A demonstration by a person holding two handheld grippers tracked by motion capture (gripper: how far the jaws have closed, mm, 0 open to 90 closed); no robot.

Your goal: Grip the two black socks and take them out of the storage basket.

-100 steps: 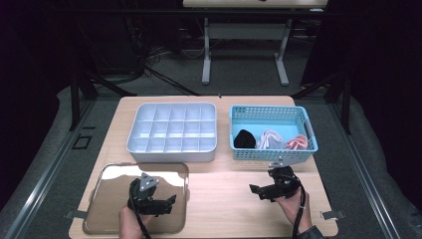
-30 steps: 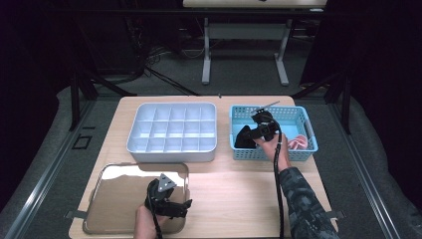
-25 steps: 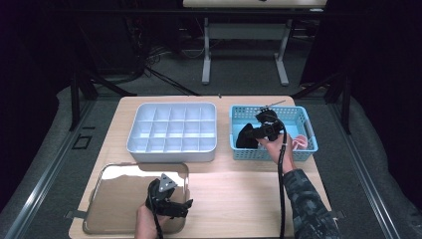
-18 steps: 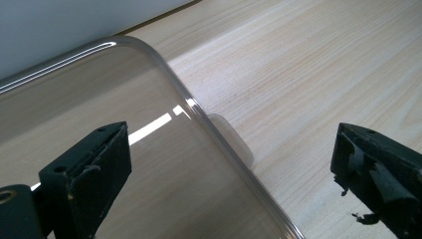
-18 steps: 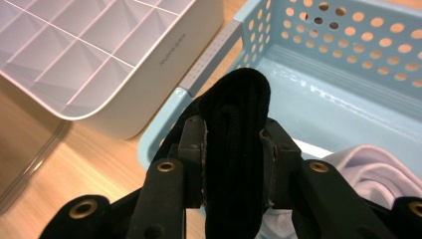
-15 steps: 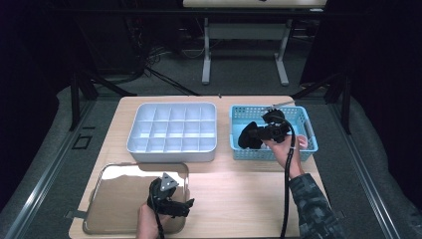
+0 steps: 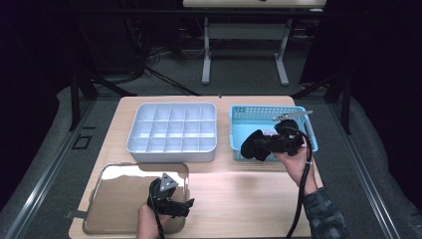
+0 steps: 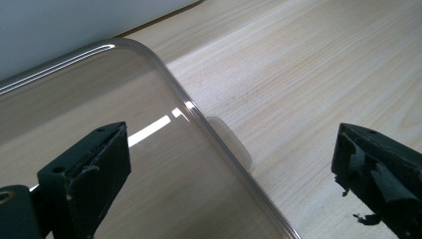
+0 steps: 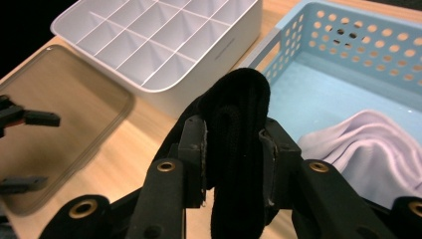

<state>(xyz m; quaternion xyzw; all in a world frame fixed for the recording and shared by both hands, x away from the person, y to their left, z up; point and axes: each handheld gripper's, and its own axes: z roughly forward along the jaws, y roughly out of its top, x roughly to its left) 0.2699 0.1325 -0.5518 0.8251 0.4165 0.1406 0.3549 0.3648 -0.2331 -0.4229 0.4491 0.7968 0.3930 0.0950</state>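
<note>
My right gripper (image 9: 231, 149) clenches a rolled black sock (image 9: 239, 124); its loose dangling end could snag the perforated blue plastic basket (image 9: 348, 45). My left gripper (image 8: 229, 169) is released.

Between the jaws of the right gripper (image 9: 231, 164) a black sock (image 9: 238, 144) of soft, matt knitted cloth was seen, its surface faintly fuzzy. Beyond those jaws a blue basket (image 9: 348, 40) of smooth perforated plastic and a divided white tray (image 9: 164, 40) of matt plastic were shown, and beside them a pale ribbed cloth (image 9: 368, 144). Under the left gripper (image 8: 229, 169) jaws a clear, glossy plastic lid (image 8: 99, 124) was laid on a table (image 8: 323, 59) of light, matt wood grain. The 2 jaw pads looked worn and rough.
</note>
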